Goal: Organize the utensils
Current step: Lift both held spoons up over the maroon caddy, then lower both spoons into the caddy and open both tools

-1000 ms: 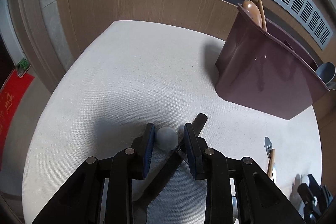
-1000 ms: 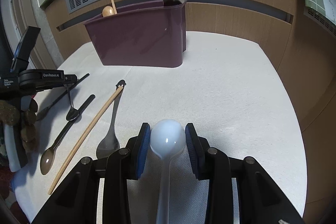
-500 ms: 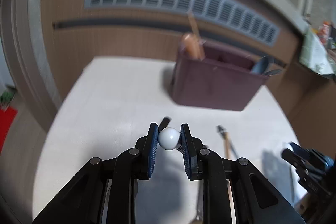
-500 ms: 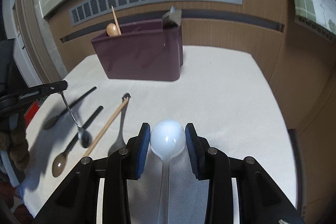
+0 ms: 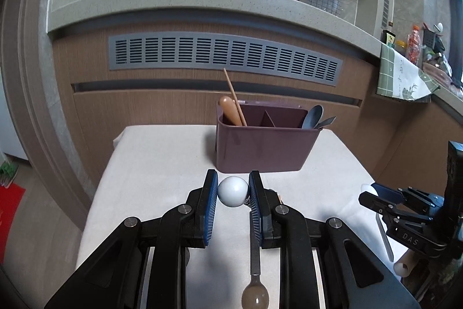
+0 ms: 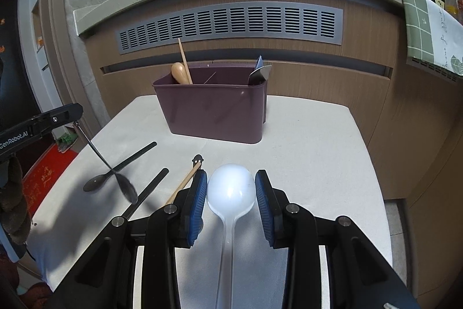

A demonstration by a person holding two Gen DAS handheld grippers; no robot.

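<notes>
The cloth-covered counter (image 6: 303, 135) carries the maroon caddy (image 6: 214, 112) at 12 o'clock, and it is only part filled: a wooden spoon and a chopstick (image 6: 184, 60) stand in its left compartment, and a couple of metal spoons (image 6: 259, 71) in the right. Much is left, I'd judge. A black spoon (image 6: 121, 167), a black handle (image 6: 147, 191) and a wooden stick (image 6: 185, 181) lie loose at 9 to 10 o'clock of the right hand-held gripper (image 6: 231, 190).

The right one has its jaws around the white ladle (image 6: 231, 190), whether touching I cannot tell. The left hand-held gripper (image 5: 233, 191) is clamped on a white ball end (image 5: 233, 191), with a small dark spoon (image 6: 124, 186) dangling below in the right view.

How that ball joins the spoon is hidden by the jaws; the ladle's handle runs off the bottom edge; the caddy's middle compartment is hard to read.
</notes>
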